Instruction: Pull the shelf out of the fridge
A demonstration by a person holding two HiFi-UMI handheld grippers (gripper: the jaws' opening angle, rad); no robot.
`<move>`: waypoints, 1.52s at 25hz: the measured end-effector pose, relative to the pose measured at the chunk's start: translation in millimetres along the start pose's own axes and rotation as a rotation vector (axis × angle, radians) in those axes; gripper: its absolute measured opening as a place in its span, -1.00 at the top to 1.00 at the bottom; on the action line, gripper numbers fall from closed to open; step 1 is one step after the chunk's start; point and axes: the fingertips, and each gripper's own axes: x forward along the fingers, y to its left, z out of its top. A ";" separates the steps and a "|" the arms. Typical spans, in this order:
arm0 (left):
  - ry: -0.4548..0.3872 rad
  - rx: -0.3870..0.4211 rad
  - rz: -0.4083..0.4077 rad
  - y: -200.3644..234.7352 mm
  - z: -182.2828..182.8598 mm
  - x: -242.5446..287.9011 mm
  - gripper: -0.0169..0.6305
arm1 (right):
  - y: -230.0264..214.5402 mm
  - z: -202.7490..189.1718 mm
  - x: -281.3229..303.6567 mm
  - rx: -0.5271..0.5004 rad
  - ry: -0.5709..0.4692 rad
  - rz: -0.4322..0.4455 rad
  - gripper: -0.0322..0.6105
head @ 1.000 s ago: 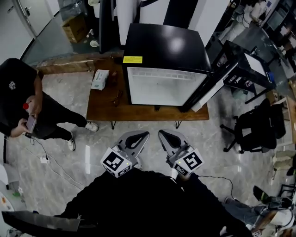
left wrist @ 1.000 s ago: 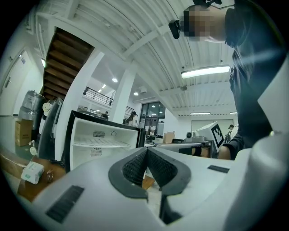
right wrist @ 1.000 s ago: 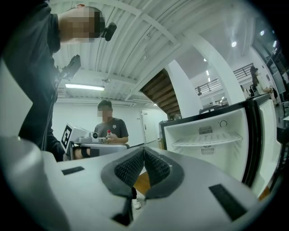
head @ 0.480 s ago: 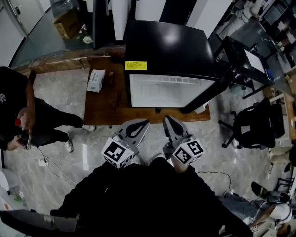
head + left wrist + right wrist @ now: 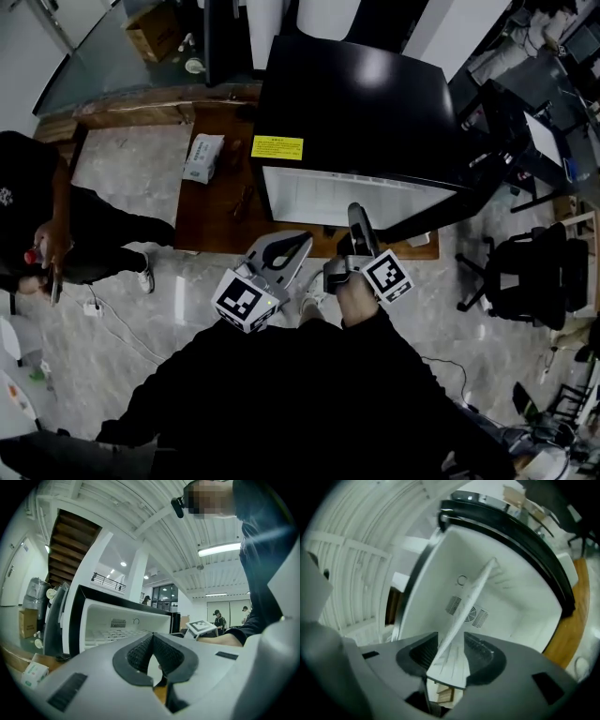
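A black mini fridge (image 5: 356, 103) stands open on a low wooden table (image 5: 211, 216), and its white inside (image 5: 347, 197) faces me. In the right gripper view the white shelf (image 5: 468, 597) runs from the fridge's back wall to between my jaws. My right gripper (image 5: 356, 217), turned on its side, reaches into the fridge mouth. Its jaws (image 5: 452, 644) are opening with the shelf's front edge between them, and the pads do not press on it. My left gripper (image 5: 295, 242) hangs shut and empty in front of the table, its tips (image 5: 153, 637) meeting.
The fridge door (image 5: 441, 211) swings open to the right. A tissue pack (image 5: 202, 157) lies on the table's left part. A person (image 5: 37, 216) stands on the floor at the left. An office chair (image 5: 530, 272) sits at the right.
My right gripper has gone forward from beside the left one into the fridge opening and turned on its side. The head view has come closer to the fridge. The left gripper has barely moved.
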 end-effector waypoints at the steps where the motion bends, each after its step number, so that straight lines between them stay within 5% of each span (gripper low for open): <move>1: 0.003 0.002 0.007 3.4 0.2 6.0 0.93 | -12.9 1.5 8.6 0.070 -0.006 -0.030 0.34; 6: 0.021 -0.008 0.036 19.0 -4.5 33.6 0.93 | -35.4 16.1 51.8 0.272 -0.085 0.023 0.14; 16: 0.039 -0.027 0.090 46.6 -11.0 61.7 0.93 | -49.4 31.8 130.4 0.423 -0.148 0.004 0.09; 19: 0.038 -0.043 0.115 53.5 -10.8 60.8 0.93 | -48.3 38.7 142.0 0.424 -0.176 0.010 0.23; 24: 0.046 -0.055 0.133 63.3 -15.8 58.0 0.93 | -43.3 43.4 146.0 0.445 -0.203 0.025 0.77; 38: 0.024 -0.051 0.135 50.2 -10.3 36.8 0.93 | -40.4 38.5 136.9 0.479 -0.214 -0.003 0.81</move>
